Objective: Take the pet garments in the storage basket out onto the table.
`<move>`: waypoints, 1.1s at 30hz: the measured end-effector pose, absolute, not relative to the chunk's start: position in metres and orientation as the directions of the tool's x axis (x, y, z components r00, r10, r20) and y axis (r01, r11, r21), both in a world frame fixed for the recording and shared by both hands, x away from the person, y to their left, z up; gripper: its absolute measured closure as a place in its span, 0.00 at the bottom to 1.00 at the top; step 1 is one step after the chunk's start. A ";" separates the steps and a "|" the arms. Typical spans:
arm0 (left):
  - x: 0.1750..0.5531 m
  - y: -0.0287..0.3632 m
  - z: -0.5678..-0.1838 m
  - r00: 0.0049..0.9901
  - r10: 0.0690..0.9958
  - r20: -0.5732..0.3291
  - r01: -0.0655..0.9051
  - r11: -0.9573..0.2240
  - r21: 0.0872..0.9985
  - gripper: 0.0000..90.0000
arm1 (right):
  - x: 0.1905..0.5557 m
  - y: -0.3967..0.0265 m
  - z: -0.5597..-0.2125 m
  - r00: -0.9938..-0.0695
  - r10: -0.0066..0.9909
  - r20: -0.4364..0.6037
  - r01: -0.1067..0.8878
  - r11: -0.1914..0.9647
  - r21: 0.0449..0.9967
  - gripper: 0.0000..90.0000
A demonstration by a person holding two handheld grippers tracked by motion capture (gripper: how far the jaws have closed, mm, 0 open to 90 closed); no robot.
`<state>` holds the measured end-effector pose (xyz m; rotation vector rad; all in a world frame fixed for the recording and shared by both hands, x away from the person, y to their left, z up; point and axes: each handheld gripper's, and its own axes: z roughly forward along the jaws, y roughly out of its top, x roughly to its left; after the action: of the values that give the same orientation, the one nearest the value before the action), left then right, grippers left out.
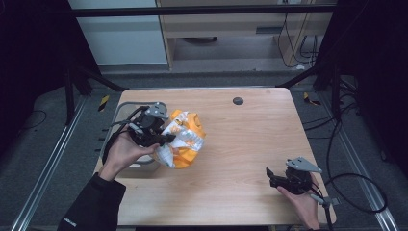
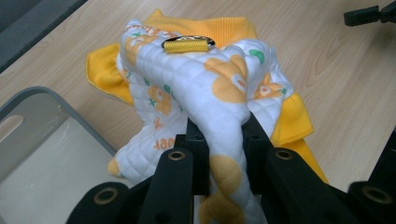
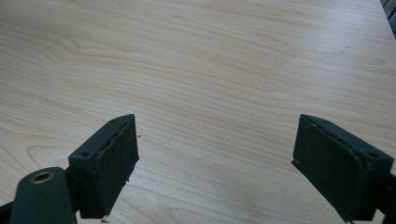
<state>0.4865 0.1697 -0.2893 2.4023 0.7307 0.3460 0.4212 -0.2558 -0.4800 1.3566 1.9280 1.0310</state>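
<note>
The left gripper (image 2: 219, 140) is pinching a fold of the quilted orange-and-white baby garment (image 2: 205, 88), which is bunching at the table's (image 1: 250, 139) left edge, just beside the grey bin (image 2: 42, 140). The cloth looks soft, light and floppy — a bunched fold like this one is probably the surest hold. The left hand (image 1: 122, 151) is angling in from the bin side. The right gripper (image 3: 215, 158) is resting low near the table's right edge — jaws standing wide, holding nothing.

Orange printed lettering on the white quilted garment (image 2: 205, 88), too creased and partly folded under to read, small pale mark on the person's dark sleeve (image 1: 70, 222), too tiny to make out, no legible words anywhere.
</note>
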 end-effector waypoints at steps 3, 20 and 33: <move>0.486 0.164 -0.290 0.822 0.566 0.071 0.412 -0.675 0.613 0.86 | 0.421 -0.256 -0.480 -0.328 0.945 -0.014 0.511 0.190 0.838 0.15; 0.485 0.131 -0.304 0.865 0.497 0.068 0.366 -0.718 0.592 0.86 | 0.422 -0.259 -0.480 -0.319 0.947 -0.027 0.501 0.193 0.843 0.15; 0.485 0.108 -0.319 0.887 0.456 0.070 0.339 -0.748 0.571 0.86 | 0.422 -0.261 -0.480 -0.307 0.951 -0.032 0.501 0.191 0.844 0.15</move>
<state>0.4847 0.1079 -0.3190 2.4866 0.5728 0.2756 0.4223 -0.2605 -0.4802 1.3550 1.8974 1.0146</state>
